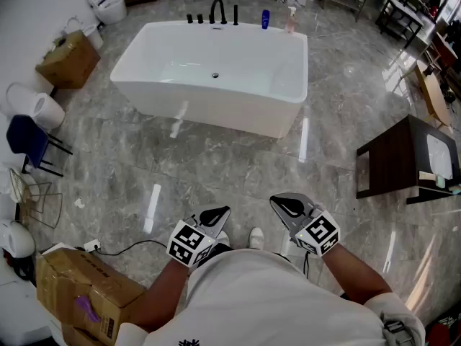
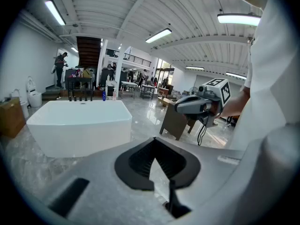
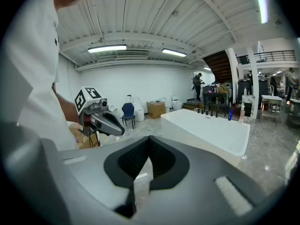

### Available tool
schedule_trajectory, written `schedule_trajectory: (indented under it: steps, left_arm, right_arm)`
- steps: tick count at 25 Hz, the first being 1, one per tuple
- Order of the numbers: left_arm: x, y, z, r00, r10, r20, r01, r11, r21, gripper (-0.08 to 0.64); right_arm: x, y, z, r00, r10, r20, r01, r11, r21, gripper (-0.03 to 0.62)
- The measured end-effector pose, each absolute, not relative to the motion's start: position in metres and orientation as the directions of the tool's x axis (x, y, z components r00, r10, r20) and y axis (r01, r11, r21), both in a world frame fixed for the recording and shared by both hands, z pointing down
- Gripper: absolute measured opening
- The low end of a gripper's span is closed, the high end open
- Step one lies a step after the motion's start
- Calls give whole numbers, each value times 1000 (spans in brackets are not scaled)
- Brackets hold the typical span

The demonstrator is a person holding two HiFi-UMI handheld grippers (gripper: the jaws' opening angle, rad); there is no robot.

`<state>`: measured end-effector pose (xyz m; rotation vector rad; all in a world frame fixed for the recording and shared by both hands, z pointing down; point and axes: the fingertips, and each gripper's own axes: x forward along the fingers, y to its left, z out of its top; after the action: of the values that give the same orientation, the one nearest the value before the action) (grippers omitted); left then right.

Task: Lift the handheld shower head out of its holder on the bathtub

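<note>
Risk: left gripper (image 1: 220,213) and right gripper (image 1: 282,204) are clenched empty, well apart from the white rectangular bathtub (image 1: 216,112); arriving unopened could knock its black metal fittings (image 1: 217,11).

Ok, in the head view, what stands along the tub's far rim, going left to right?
Black knobs → curved spout → shower wand → blue bottle → pump bottle

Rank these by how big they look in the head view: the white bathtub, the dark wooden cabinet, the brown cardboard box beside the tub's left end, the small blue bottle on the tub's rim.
1. white rectangular bathtub
2. dark wooden cabinet, though it stands nearer the camera
3. brown cardboard box
4. small blue bottle
</note>
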<state>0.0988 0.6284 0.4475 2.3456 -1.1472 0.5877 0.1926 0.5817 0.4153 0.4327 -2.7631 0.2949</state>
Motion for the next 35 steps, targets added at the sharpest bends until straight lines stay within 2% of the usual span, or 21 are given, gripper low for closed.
schedule_trajectory:
  steps: [7, 15, 18, 23, 27, 30, 35]
  left_arm:
    - [132, 604, 453, 564, -623, 542, -814, -530, 238, 6]
    - [86, 559, 443, 596, -638, 488, -792, -568, 223, 9]
    - [46, 530, 436, 594, -661, 458, -795, -569, 210, 113]
    - [-24, 484, 418, 600, -678, 425, -790, -585, 182, 221]
    - [-74, 460, 411, 604, -683, 410, -786, -595, 168, 236]
    - [-102, 450, 416, 611, -679, 407, -781, -602, 166, 238]
    - [-123, 431, 425, 623, -673, 399, -773, -608, 182, 238]
  right_arm:
    - [213, 560, 435, -904, -235, 359, -305, 940, -154, 11]
    - [176, 530, 431, -895, -265, 359, -332, 933, -140, 15]
    - [142, 517, 432, -889, -283, 360, -351, 926, -141, 51]
    - [83, 500, 426, -867, -329, 374, -398, 909, -122, 117]
    - [40, 493, 426, -845, -362, 392, -437, 892, -117, 134]
    - [14, 491, 426, -839, -383, 386, -478, 858, -189, 134]
    - [-5, 483, 426, -819, -396, 414, -505, 841, -195, 133]
